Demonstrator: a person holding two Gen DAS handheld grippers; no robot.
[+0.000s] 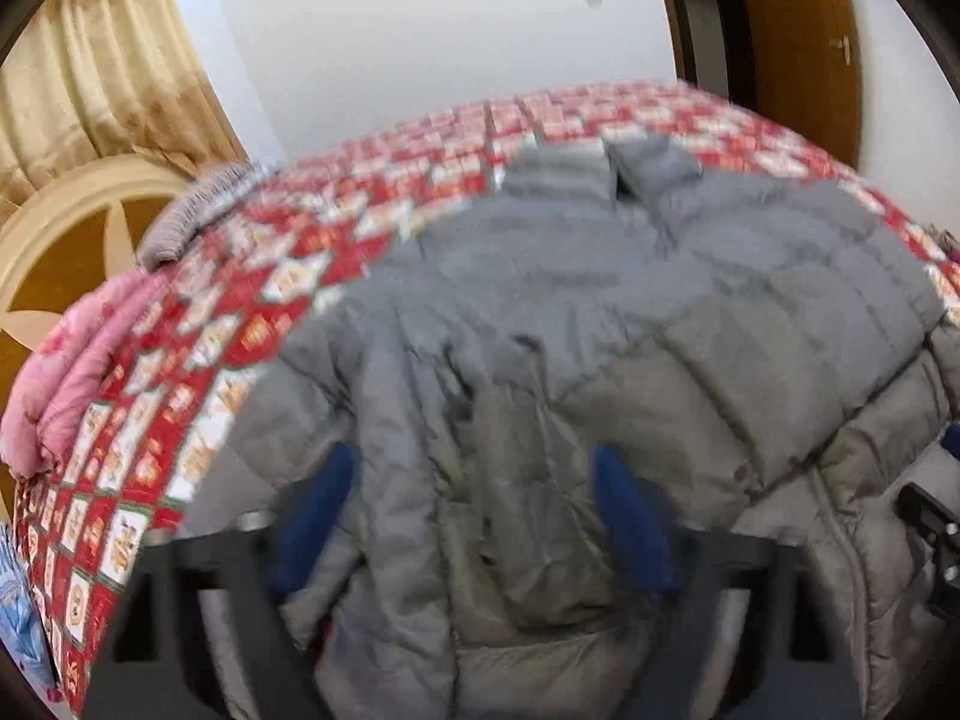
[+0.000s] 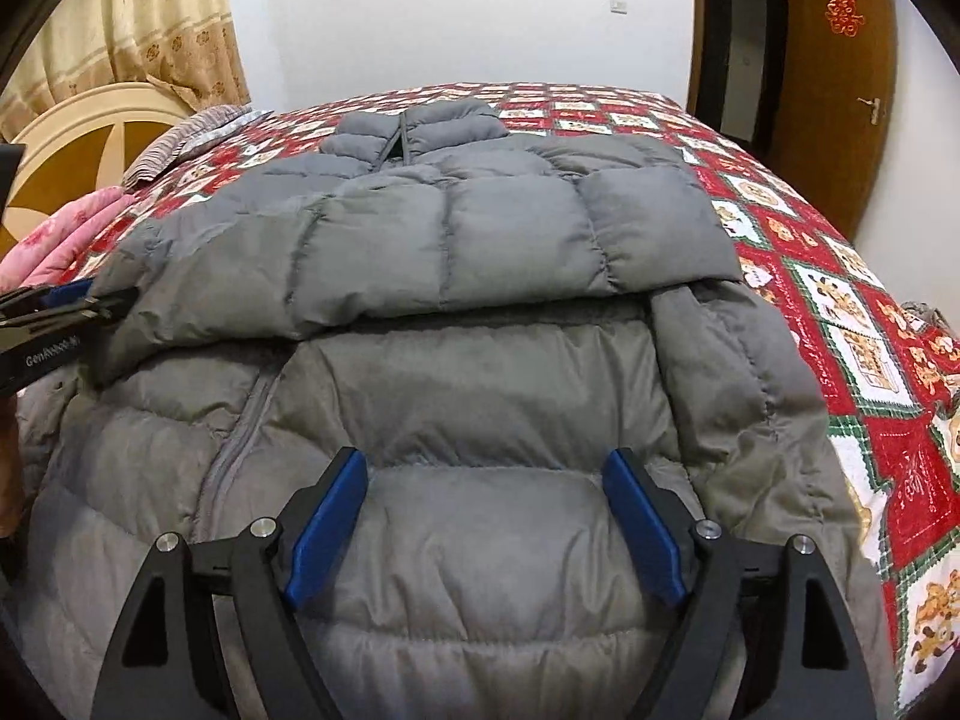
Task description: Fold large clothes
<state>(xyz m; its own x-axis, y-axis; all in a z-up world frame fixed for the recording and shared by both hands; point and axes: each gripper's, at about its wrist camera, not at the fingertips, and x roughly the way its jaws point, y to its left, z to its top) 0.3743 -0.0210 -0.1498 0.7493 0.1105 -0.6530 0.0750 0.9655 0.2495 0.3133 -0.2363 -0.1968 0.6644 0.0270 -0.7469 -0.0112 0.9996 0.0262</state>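
Note:
A grey puffer jacket lies front up on a bed, collar at the far end, one sleeve folded across the chest. My right gripper is open just above the jacket's lower front, blue pads wide apart, holding nothing. My left gripper is open in the blurred left wrist view, with a bunched part of the jacket lying between its fingers. In the right wrist view it shows at the jacket's left edge, beside the folded sleeve's end.
The bed has a red patterned quilt. A pink folded blanket and a striped cloth lie at the left edge. A headboard and curtain stand at left, a wooden door at right.

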